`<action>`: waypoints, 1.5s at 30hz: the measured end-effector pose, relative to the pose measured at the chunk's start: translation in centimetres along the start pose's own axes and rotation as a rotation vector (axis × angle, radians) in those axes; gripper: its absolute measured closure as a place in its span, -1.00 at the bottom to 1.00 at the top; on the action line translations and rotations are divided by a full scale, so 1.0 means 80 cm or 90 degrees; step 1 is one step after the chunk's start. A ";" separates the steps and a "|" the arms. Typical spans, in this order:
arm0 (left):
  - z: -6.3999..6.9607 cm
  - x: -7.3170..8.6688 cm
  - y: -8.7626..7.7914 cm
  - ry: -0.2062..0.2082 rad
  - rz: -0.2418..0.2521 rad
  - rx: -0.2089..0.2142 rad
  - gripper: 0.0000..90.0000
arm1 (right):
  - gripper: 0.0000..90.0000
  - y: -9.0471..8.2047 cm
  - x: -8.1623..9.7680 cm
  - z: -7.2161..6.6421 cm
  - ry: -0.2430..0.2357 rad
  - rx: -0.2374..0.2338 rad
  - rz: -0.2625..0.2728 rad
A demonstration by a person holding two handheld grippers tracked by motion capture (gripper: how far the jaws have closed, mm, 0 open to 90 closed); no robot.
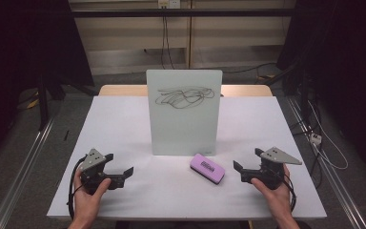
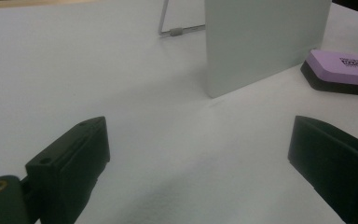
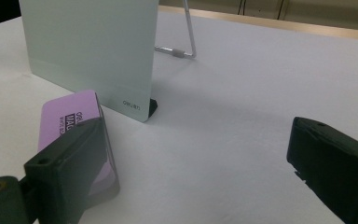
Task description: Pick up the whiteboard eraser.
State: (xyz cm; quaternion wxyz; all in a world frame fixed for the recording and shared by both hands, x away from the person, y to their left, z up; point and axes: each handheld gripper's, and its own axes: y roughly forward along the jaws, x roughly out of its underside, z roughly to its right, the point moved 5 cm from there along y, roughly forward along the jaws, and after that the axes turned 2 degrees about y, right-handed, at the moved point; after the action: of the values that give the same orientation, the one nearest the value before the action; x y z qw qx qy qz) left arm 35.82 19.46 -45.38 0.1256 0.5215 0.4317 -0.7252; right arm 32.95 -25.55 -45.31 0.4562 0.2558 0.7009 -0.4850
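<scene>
Eraser (image 1: 207, 168) lies flat, just left of right gripper (image 1: 244, 168) (jaws wide, empty); left gripper (image 1: 122, 174) likewise wide, well apart.

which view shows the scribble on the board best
The high view: the board faces it, with the dark scribble near its top in full. Both gripper views catch just the board's lower part, edge-on and blank, so no scribble.

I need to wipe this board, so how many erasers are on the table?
1. The purple eraser lies flat just in front of the board, near its right corner, between the two tongs. Another behind the board could be hidden.
</scene>
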 end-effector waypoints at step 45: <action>-0.003 0.003 -0.001 -0.011 -0.007 0.012 -0.88 | -0.81 0.021 -0.017 -0.060 -0.096 -0.151 -0.122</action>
State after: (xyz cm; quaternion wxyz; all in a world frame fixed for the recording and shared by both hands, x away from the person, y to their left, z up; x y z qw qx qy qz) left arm 35.80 19.78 -45.56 0.1209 0.5139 0.4265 -0.7344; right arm 33.04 -20.42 -44.26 0.4862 0.0947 0.7380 -0.4582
